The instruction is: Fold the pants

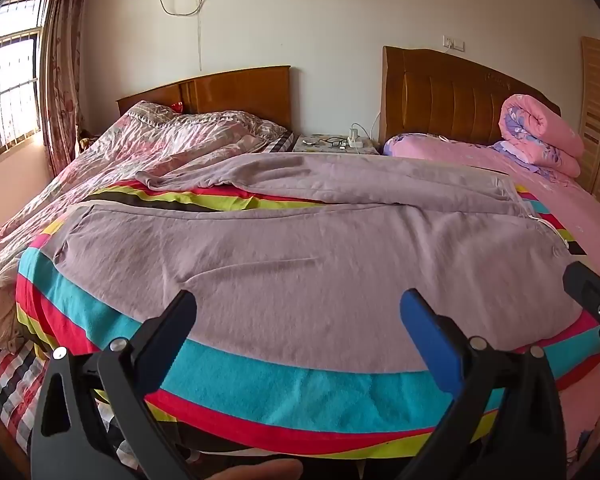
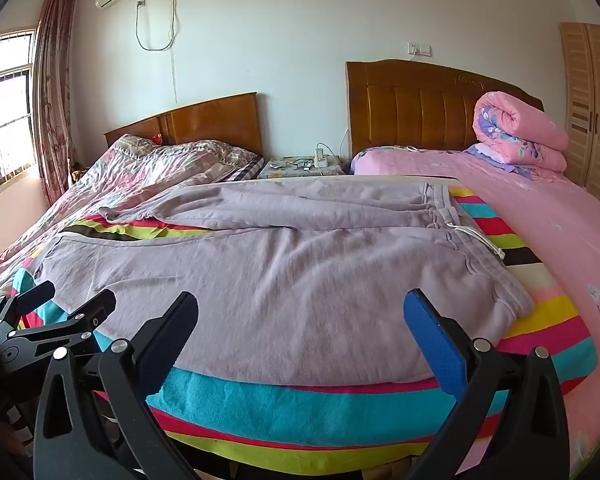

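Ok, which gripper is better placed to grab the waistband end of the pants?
Right. The waistband lies on that side, nearer the right gripper, which hangs open over the pants. The left gripper, also open, sits toward the leg ends.

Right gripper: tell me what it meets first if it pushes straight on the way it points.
Probably the lilac pants, spread on the striped blanket. The right gripper stands open and tilts down toward them; depth is unclear.
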{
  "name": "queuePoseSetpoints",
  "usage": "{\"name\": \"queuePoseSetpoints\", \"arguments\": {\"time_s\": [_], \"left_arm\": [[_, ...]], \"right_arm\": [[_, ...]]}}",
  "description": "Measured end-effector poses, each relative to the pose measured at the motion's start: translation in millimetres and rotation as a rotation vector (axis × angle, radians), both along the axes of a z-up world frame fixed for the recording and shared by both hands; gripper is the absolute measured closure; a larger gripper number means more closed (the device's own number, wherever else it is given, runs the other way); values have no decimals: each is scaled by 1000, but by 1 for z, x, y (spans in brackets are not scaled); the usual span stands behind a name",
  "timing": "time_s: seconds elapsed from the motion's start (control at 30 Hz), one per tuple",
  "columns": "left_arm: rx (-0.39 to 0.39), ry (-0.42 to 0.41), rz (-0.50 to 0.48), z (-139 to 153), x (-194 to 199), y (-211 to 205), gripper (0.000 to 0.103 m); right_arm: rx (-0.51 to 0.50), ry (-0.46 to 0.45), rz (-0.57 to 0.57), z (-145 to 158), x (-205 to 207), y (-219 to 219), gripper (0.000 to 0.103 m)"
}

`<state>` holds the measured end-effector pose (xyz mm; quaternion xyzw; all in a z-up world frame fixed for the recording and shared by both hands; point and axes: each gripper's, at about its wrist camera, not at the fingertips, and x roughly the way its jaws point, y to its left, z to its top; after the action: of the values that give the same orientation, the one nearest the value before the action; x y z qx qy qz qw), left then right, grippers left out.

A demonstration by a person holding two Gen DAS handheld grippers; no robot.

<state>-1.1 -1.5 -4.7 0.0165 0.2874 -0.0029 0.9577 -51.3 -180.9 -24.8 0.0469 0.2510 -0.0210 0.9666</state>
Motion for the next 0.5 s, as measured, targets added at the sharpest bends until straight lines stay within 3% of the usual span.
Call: {"name": "queuePoseSetpoints", "arguments": {"time_s": [0.5], "left_arm": [[-2, 4, -5, 2, -2, 2, 1]], "right_arm": [[4, -4, -4, 2, -1, 1, 4]]}}
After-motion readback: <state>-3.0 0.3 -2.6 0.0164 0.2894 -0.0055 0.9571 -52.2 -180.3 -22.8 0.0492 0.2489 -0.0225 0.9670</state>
